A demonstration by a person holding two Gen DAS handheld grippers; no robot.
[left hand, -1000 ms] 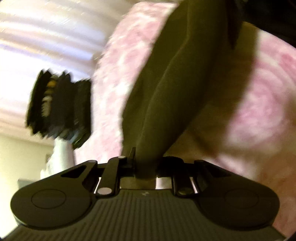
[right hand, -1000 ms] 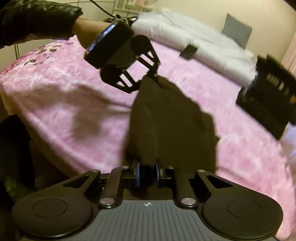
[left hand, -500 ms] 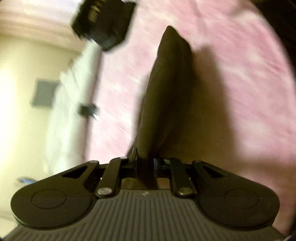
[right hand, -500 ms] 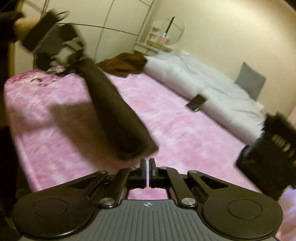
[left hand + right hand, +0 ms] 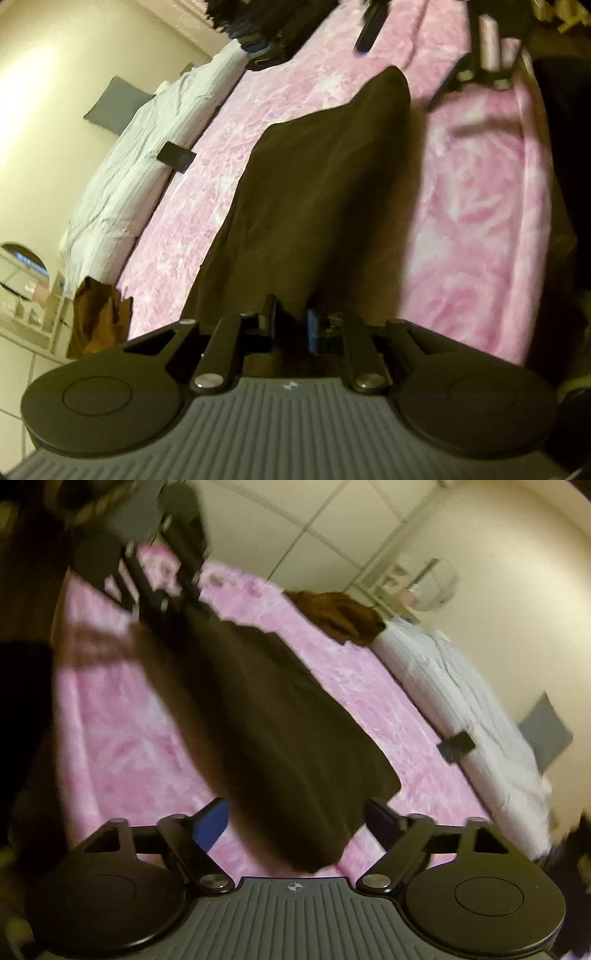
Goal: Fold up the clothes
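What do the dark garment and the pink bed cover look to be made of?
Dark garment: seemingly a soft matte knit or woven cloth; it drapes limply from the left gripper with no sheen. Pink bed cover: probably plush fleece or velvet-like fabric; its mottled light and dark patches suggest a brushed pile.

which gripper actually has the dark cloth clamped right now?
The left gripper: its jaws are shut on the dark cloth. The right gripper has its jaws wide open, gripping nothing.

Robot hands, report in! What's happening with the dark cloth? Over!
Left gripper shut on dark cloth. Right gripper open, cloth end between fingers. Nothing in the way.
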